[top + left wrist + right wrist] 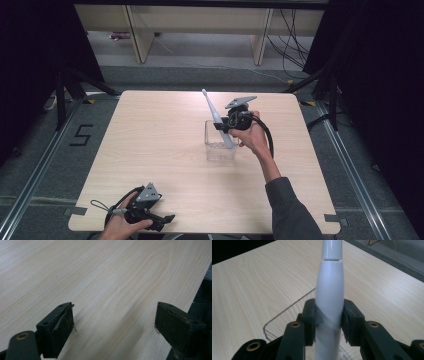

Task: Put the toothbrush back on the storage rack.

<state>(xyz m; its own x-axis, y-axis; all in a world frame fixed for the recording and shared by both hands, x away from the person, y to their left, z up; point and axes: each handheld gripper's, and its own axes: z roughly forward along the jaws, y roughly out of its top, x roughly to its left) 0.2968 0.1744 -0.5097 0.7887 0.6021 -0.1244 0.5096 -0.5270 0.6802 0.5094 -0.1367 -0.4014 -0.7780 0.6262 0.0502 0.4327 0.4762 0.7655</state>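
Observation:
A white electric toothbrush (214, 116) leans tilted in a clear plastic cup (220, 147) near the middle of the wooden table (160, 145). My right gripper (231, 121) is shut on the toothbrush's handle (329, 300), just above the cup's rim (287, 308); its brush end points up and to the far left. My left gripper (165, 219) rests open at the table's near left edge, with nothing but bare wood between its jaws (115, 322).
The table's near edge (197, 295) runs close beside the left gripper. Black stands (62, 95) and cables lie on the floor around the table, and a wooden shelf (200, 25) stands at the back.

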